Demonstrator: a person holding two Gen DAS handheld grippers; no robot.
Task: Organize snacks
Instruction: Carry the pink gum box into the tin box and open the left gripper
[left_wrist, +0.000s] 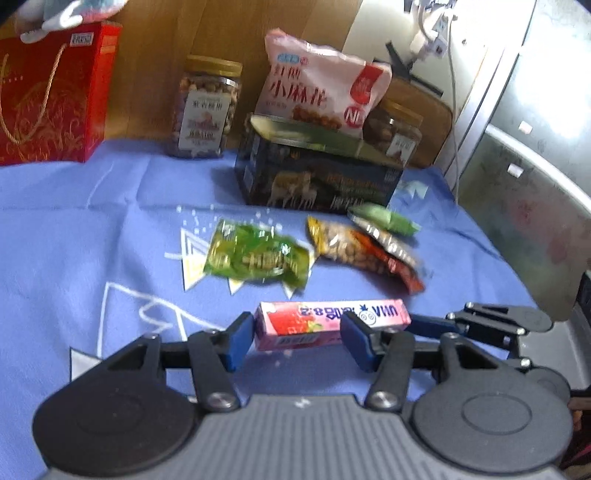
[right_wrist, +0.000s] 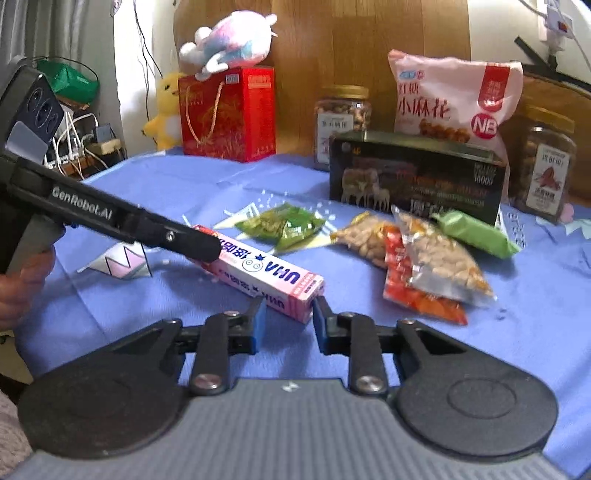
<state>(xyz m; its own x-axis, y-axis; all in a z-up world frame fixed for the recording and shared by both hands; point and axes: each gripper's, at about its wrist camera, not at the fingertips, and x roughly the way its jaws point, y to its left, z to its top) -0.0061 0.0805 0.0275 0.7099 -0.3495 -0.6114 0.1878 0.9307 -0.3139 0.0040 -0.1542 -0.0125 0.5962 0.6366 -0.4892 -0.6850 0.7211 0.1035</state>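
A long pink candy box (left_wrist: 332, 322) lies on the blue cloth (left_wrist: 92, 229). My left gripper (left_wrist: 295, 339) is open, its blue pads on either side of the box's left half, not pressing it. In the right wrist view the same box (right_wrist: 266, 275) points at me. My right gripper (right_wrist: 288, 321) is open with its pads flanking the box's near end. The left gripper's finger (right_wrist: 177, 236) lies over the box's far end there. The right gripper also shows in the left wrist view (left_wrist: 491, 325).
A green snack packet (right_wrist: 284, 225), peanut packets (right_wrist: 417, 262) and a green bar (right_wrist: 476, 232) lie behind the box. Further back stand a dark box (right_wrist: 417, 177), a pink bag (right_wrist: 450, 99), two nut jars (right_wrist: 341, 122), a red gift bag (right_wrist: 229, 114) and plush toys (right_wrist: 229, 40).
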